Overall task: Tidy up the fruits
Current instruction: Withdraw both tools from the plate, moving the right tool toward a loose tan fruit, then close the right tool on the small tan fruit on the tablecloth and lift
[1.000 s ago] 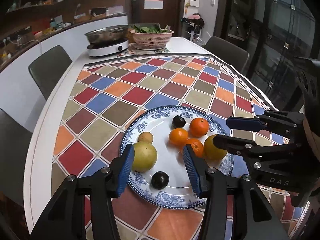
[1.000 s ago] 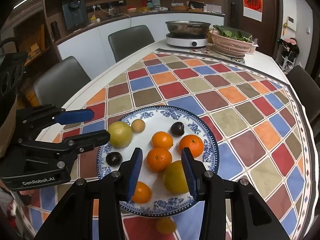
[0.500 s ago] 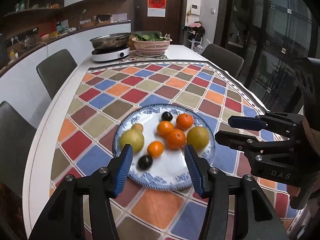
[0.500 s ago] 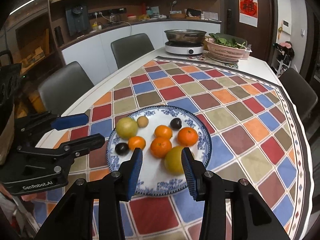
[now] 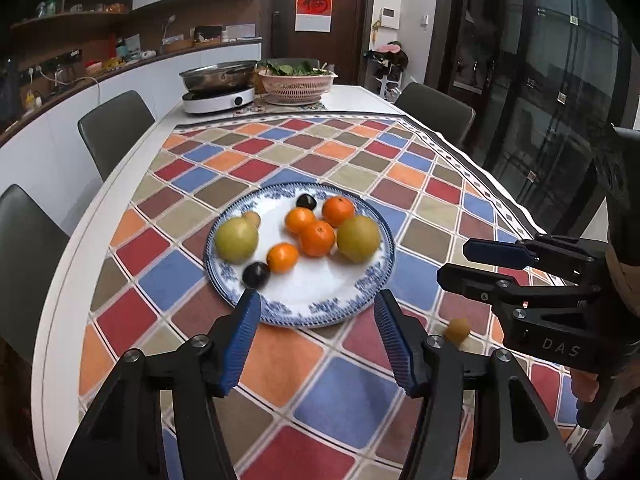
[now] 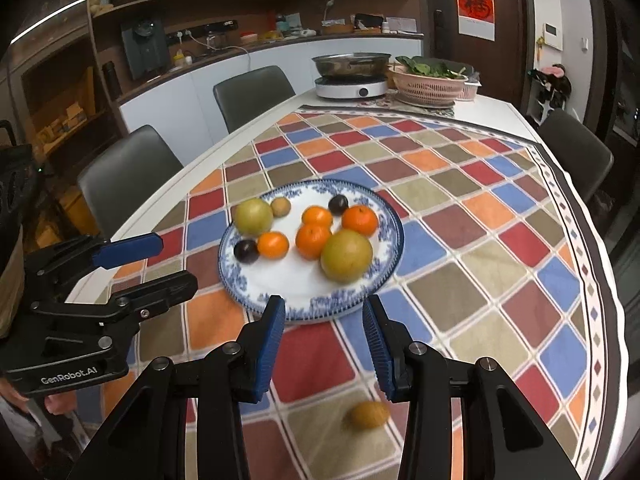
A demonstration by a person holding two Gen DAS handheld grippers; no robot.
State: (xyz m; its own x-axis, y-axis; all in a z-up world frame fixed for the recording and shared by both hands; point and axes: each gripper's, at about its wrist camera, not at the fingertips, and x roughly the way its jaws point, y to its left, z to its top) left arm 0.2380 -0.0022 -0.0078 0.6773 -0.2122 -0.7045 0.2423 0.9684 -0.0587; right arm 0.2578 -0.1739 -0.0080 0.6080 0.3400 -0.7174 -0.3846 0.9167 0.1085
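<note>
Ahead of our left gripper (image 5: 316,322) and right gripper (image 6: 323,326), both gaping wide and empty, sits the blue-rimmed plate (image 5: 304,310) of pears, tangerines and dark plums. One small brown fruit (image 6: 367,415) (slightly blurred) lies on the checkered tablecloth (image 6: 460,240) beneath our right gripper.

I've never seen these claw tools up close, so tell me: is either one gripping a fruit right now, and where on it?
Neither. The left gripper and right gripper are both open and empty, near the plate; all the fruit lies loose.

Eight fruits (image 5: 316,238) sit on the blue-rimmed plate (image 5: 360,286); one small brown fruit (image 6: 367,415) lies beside it.
</note>
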